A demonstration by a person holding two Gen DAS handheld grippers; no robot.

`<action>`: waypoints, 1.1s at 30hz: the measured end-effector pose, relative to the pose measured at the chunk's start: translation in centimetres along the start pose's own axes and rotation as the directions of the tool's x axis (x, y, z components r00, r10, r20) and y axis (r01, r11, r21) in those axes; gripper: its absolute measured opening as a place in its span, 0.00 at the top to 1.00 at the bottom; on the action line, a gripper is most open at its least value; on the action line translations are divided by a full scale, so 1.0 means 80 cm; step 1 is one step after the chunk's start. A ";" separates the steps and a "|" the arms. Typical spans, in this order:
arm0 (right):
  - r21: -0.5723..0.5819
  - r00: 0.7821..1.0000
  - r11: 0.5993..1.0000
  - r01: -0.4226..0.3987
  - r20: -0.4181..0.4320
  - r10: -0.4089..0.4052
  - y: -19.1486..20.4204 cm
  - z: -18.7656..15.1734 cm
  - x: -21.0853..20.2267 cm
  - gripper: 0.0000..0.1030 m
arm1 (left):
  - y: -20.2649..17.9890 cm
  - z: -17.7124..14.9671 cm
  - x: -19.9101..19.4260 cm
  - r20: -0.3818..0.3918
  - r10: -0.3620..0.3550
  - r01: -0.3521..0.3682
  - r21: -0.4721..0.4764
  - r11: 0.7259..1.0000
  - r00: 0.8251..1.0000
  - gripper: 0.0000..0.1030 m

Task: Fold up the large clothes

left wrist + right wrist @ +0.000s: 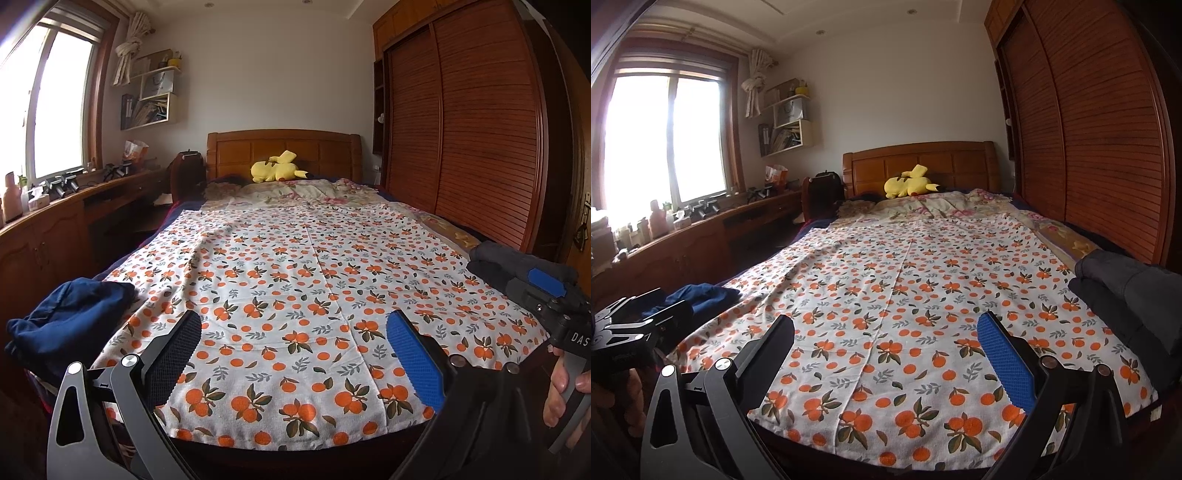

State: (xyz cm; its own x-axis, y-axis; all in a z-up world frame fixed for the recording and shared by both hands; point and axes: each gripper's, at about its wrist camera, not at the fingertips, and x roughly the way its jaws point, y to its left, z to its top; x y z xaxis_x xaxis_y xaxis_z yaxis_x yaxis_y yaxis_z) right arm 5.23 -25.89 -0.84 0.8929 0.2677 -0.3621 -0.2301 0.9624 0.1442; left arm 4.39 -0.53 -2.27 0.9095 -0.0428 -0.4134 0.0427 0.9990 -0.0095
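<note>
1. Bed — fills the centre of both views, headboard at top centre. Covered by an orange-print sheet, lying flat; this looks like a work surface, not the garment to fold.
2. Dark grey garment — right edge of both frames, on the sheet. Appears already folded into a thick stack, though part is hidden behind the right gripper in the left view. Judged: done.
3. Blue garment — lower left of the left view, at the sheet's left edge. Crumpled heap, no fold visible. Judged: still to do, likely next.
4. Left gripper — bottom centre of its own view, jaws spread wide, nothing between them, held over the sheet's near edge.
5. Right gripper — same posture in its own view: jaws spread, empty.
6. Progress estimate — roughly midway: one item folded, one untouched, neither gripper holding cloth.
</note>
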 end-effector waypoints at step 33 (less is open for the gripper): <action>-0.001 1.000 1.000 0.000 0.001 0.000 -0.002 -0.001 0.001 0.07 | 0.000 0.000 -0.003 0.012 -0.001 0.001 -0.002 1.000 1.000 0.02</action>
State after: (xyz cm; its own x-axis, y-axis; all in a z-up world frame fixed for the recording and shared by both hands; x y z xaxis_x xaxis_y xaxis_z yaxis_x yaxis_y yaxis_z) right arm 5.31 -25.97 -1.01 0.8935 0.2673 -0.3608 -0.2303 0.9626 0.1428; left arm 4.13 -0.56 -2.19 0.9143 -0.0442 -0.4026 0.0432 0.9990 -0.0116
